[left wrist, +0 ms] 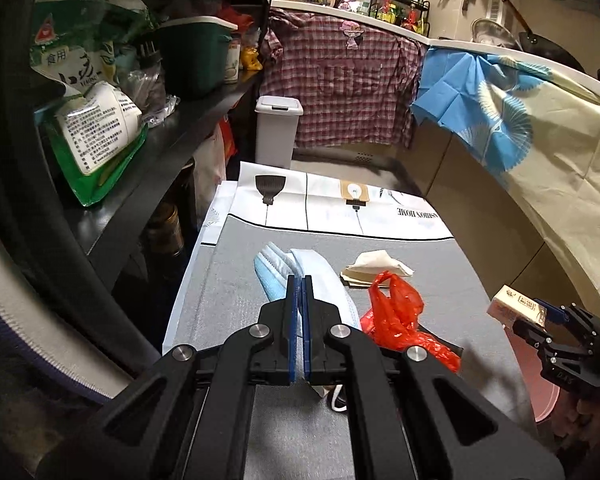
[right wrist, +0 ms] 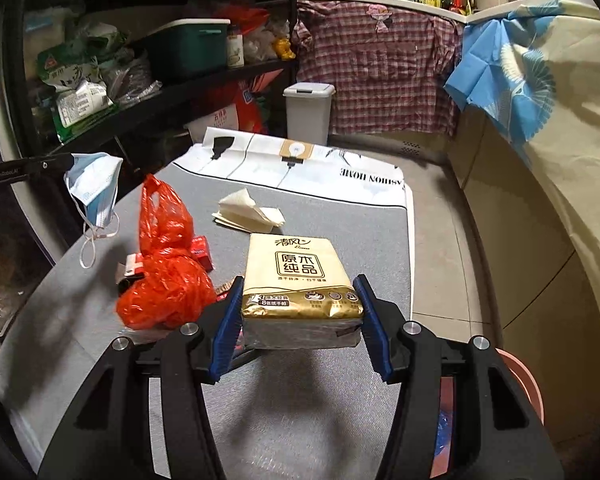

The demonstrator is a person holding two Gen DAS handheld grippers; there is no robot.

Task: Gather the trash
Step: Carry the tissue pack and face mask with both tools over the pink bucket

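My left gripper (left wrist: 300, 282) is shut on a light blue face mask (left wrist: 326, 280), which it holds above the grey mat (left wrist: 228, 292). In the right wrist view the mask (right wrist: 94, 184) hangs from that gripper (right wrist: 58, 162) at the far left, ear loops dangling. My right gripper (right wrist: 299, 280) is shut on a gold tissue pack (right wrist: 296, 268), lifted off the mat; the left wrist view shows the pack (left wrist: 514, 306) at the right edge. A red plastic bag (right wrist: 164, 272) and crumpled paper napkins (right wrist: 248, 210) lie on the mat.
A small red box (right wrist: 202, 250) lies behind the bag. A pink tub (right wrist: 520, 376) stands low right of the mat. A white lidded bin (right wrist: 309, 112) is at the far end. Black shelves (left wrist: 168, 152) packed with goods line the left; a draped counter (right wrist: 560, 140) curves along the right.
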